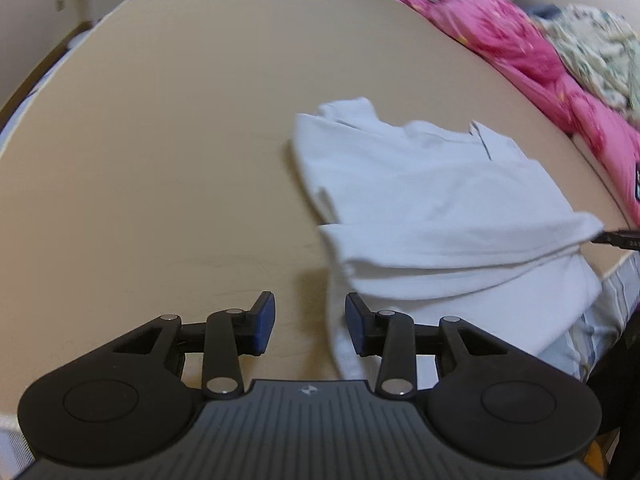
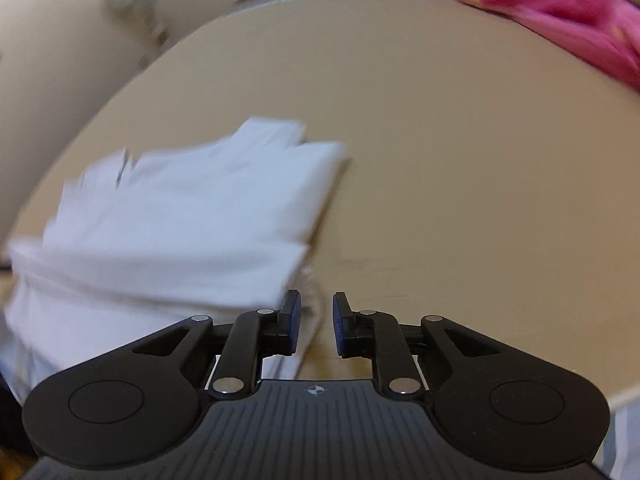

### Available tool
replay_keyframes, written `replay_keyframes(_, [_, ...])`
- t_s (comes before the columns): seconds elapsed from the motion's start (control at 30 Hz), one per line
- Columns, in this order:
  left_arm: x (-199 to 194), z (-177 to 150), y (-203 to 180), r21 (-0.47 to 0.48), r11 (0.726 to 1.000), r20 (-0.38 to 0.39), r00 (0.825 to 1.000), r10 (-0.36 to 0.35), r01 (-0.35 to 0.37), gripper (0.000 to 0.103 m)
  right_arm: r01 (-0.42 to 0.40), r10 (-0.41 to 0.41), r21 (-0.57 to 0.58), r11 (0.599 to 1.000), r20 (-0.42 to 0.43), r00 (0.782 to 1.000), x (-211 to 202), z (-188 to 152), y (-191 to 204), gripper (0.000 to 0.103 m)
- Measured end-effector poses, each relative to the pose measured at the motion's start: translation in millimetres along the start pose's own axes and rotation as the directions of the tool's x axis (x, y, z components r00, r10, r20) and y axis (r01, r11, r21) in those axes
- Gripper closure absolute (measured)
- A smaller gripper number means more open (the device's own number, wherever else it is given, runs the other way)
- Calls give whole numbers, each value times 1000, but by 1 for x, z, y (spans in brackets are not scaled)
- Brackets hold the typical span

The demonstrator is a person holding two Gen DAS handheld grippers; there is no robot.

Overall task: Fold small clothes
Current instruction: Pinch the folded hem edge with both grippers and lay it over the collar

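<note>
With the left claw (image 1: 310, 322) parted and empty at the left edge of the half-folded white T-shirt (image 1: 432, 200) on the bench (image 1: 160, 140), and the right claw (image 2: 317, 322) narrowly parted, also empty, the loose fold may spring open.

The left gripper (image 1: 310, 322) is made of black plastic, with two round flat ends like big buttons and a grey ribbed plate in the middle that has a tiny round mark on it. Its thin black arms are joined with shiny silver pins, and its two fingertips (image 1: 266, 320) wear dark blue pads. The right gripper (image 2: 317, 322) looks just the same.
</note>
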State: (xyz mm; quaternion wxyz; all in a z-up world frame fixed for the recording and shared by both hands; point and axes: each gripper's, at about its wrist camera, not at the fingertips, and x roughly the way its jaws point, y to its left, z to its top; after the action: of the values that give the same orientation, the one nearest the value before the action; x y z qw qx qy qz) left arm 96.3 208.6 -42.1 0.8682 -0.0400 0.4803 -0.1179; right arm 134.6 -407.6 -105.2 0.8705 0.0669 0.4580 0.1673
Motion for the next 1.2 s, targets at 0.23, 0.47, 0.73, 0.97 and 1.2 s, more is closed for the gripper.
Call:
replay_keyframes(0.23, [33,19,-26,83,994,-1,998,66,-65,60,100,-95,-73,992,74,993,19,21,21,85])
replay_keyframes(0.47, [39,42,-20,-15,1000,64,998,24,-23,60,63,-67,30,998,153,986,16,41,10,85])
replay_keyframes(0.73, [45,46,-19,-12,1000,69,998,-3,4,71,31,-31,8,999,124,992,31,45,14,85])
replay_keyframes(0.97, [36,51,-18,-15,1000,110,994,-17,19,98,3,-5,18,1000,115,993,32,46,11,87])
replay_keyframes(1.2, [21,68,-12,-53,999,224,975,10,2,99,-91,13,208,974,347,938,5,58,-11,102])
